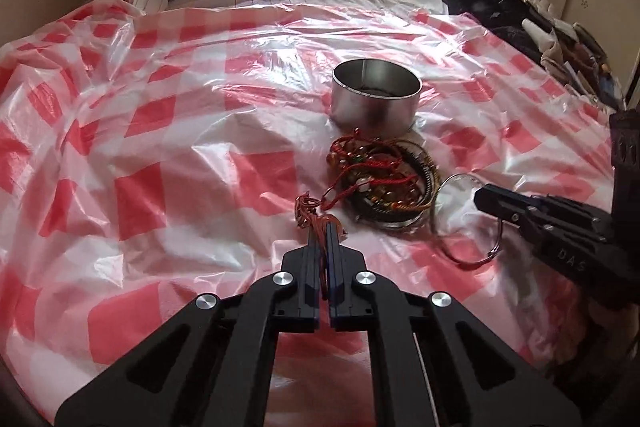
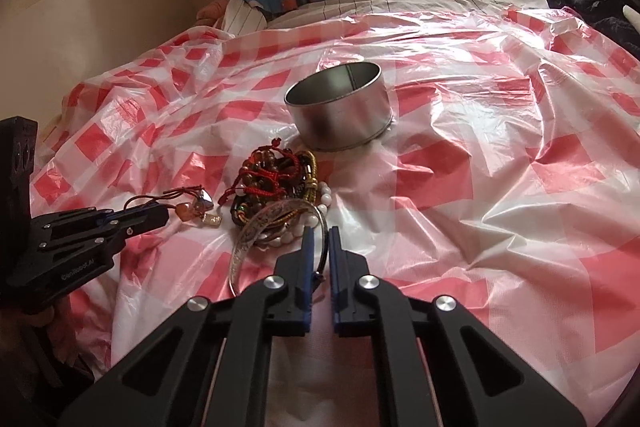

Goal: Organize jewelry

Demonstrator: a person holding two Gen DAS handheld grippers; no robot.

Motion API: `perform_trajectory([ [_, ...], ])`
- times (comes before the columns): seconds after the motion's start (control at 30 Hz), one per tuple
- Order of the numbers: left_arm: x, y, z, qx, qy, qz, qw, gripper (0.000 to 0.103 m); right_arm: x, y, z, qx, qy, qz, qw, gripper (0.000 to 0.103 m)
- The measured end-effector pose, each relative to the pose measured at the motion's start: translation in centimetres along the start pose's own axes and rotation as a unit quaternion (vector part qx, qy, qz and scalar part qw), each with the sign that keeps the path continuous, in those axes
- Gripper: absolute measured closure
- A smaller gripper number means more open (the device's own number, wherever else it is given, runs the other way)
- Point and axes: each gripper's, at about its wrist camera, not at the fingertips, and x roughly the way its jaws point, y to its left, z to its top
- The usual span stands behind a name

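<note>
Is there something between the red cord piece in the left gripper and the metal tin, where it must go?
Yes. The left gripper is shut on the red cord piece, and the pile of bracelets lies on the checked sheet between it and the metal tin. Lifting over the pile would likely clear it.

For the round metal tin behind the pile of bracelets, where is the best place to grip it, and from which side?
Grip the metal tin by its thin upright wall at the rim, probably one finger inside and one outside, coming from above on the near side. It stands upright and open, and seems too wide to span. The bracelet pile lies just before it, so descend steeply.
</note>
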Motion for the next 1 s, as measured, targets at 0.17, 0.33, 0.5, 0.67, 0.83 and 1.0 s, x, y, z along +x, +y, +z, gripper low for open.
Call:
perform_trajectory([
  [0.17, -0.6, -1.2, 0.8, 0.001, -0.027, -0.025, 0.9993, 0.100, -0.7, -0.1, 0.9, 0.007, -0.018, 0.004, 1.000, 0.096],
  [0.33, -0.5, -2.2, 2.3, 0.005, -0.043, -0.043, 0.9981, 0.100, -1.3, -0.1, 2.3, 0.007, -0.035, 0.007, 0.999, 0.100],
  [0.5, -0.3, -3.0, 4.2, 0.007, -0.063, -0.060, 0.9962, 0.100, -1.3, 0.0, 4.3, -0.001, -0.052, 0.005, 0.999, 0.101],
  [0.67, -0.4, -2.4, 5.8, 0.001, -0.078, -0.055, 0.9954, 0.100, -1.4, -0.9, 5.1, -0.006, -0.034, -0.001, 0.999, 0.101],
  [0.83, 0.1, -1.7, 5.4, -0.006, -0.071, -0.048, 0.9963, 0.100, 0.3, -1.7, 2.5, -0.005, 0.017, -0.029, 0.999, 0.044],
  [1.0, 0.0, -1.8, 5.4, -0.005, -0.073, -0.050, 0.9961, 0.100, 3.0, -0.9, 0.8, -0.042, 0.085, -0.038, 0.995, 0.070],
])
